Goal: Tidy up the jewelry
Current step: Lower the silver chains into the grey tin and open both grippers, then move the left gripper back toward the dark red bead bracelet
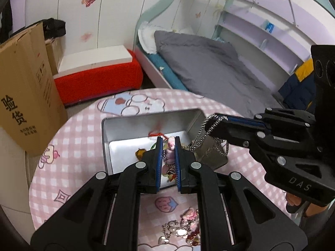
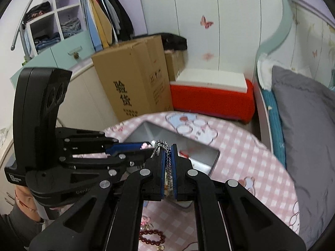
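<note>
- Left gripper (image 1: 168,146), jaws nearly closed on a pink charm (image 1: 171,144), hovers over the tin (image 1: 146,123) on the bench; it could snag there.
- Right gripper (image 2: 166,152), jaws clamped on a silver chain (image 1: 206,129) at the tin's right rim; it may spill outside.

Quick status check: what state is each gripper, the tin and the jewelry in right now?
Left gripper: shut on pink charm chain, over the tin.
Right gripper: shut on silver chain, which hangs by the tin's edge.
Metal tin: open, lid off, some jewelry inside.
Loose jewelry pile: on the tablecloth, outside the tin.
</note>
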`<state>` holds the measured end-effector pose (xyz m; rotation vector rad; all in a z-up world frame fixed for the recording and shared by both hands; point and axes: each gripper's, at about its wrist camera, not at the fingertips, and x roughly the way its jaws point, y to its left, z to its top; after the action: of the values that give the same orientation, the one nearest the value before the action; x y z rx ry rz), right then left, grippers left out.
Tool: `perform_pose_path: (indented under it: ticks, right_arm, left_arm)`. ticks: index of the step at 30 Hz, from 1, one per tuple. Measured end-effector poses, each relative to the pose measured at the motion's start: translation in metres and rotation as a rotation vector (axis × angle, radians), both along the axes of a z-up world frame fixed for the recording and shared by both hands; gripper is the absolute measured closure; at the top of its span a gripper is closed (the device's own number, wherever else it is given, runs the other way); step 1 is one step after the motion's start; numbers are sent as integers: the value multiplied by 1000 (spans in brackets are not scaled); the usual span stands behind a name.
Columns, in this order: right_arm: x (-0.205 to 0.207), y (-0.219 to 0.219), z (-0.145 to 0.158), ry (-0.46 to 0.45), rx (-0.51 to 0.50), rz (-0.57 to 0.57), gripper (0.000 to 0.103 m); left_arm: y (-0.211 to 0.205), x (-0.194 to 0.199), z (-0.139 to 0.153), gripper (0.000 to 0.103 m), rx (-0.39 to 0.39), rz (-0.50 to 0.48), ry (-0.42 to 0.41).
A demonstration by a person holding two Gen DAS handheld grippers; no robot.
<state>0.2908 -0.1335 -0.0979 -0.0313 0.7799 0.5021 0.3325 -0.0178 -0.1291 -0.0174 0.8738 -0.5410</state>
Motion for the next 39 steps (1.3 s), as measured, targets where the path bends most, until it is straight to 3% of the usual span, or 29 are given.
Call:
perform_pose_path:
  ticks: [9,10,11,12,13,16,26,32,39]
  right_arm:
    - [-7,-1,-6,58,-9,-6,92]
    - [-9,-3,-4,60,-5,-10,86]
    - [-11,-5,-2,56,-3,-18,81]
    - [-12,-7,-1,49,-4,-23,81]
    - [-16,-10,2,42,-2,-29,79]
    - [-27,-15,10,21,3,-34,79]
    - [-83,-31,18,-36,18,-64,75]
    - [-114,-37,-5,-15,2,-99,72]
    - [-136,-36,-38,44,-3,-119,71]
  left_arm:
    - [1,-2,-5,90,20,8,61]
    - [0,-2,-3,79,20,4,62]
    - [1,-5,-1,51,20,3,56]
    - [2,-8,1,40,21,14,41]
    - [5,-12,4,38,22,35,13]
    - [12,-25,15,38,3,32,-7]
    - [18,-91,37,38,47,59,-144]
    - [7,-129,12,38,92,33,-145]
    - [-9,-146,-29,39,102,-11,-64]
